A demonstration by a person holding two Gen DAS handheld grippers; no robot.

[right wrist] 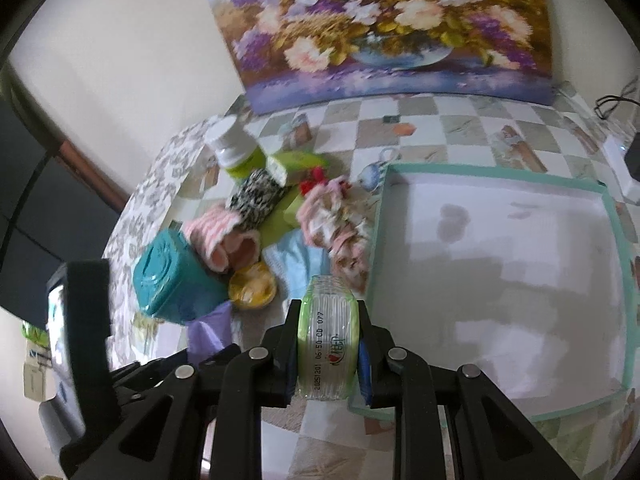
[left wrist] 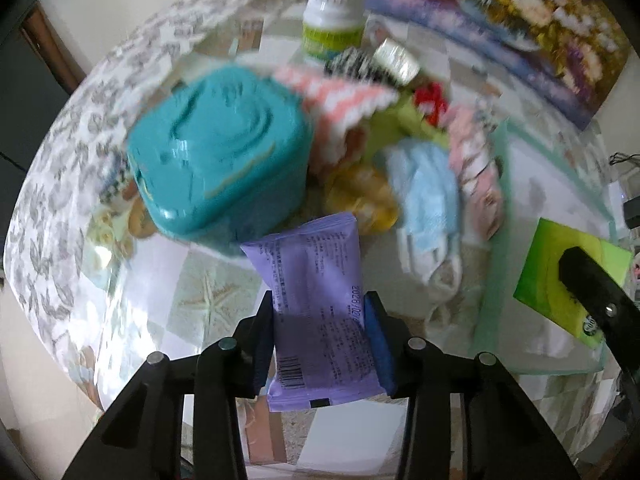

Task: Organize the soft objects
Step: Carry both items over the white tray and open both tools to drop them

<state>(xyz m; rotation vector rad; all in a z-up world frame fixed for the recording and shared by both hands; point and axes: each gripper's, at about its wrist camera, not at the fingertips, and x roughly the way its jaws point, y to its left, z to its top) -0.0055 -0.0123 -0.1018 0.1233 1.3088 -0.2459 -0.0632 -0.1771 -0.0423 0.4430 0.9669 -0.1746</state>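
My left gripper is shut on a purple soft packet, held above the table in front of a pile of soft things. My right gripper is shut on a green tissue pack, held at the left edge of a shallow white tray with a mint rim. The green pack also shows at the right of the left wrist view. The pile holds a pink striped sock, a light blue cloth, a pink floral cloth and a black-and-white fabric roll.
A teal plastic box stands left of the pile, a yellow round lid beside it. A white-capped bottle stands behind. A flower painting leans on the wall. The table edge curves at the left.
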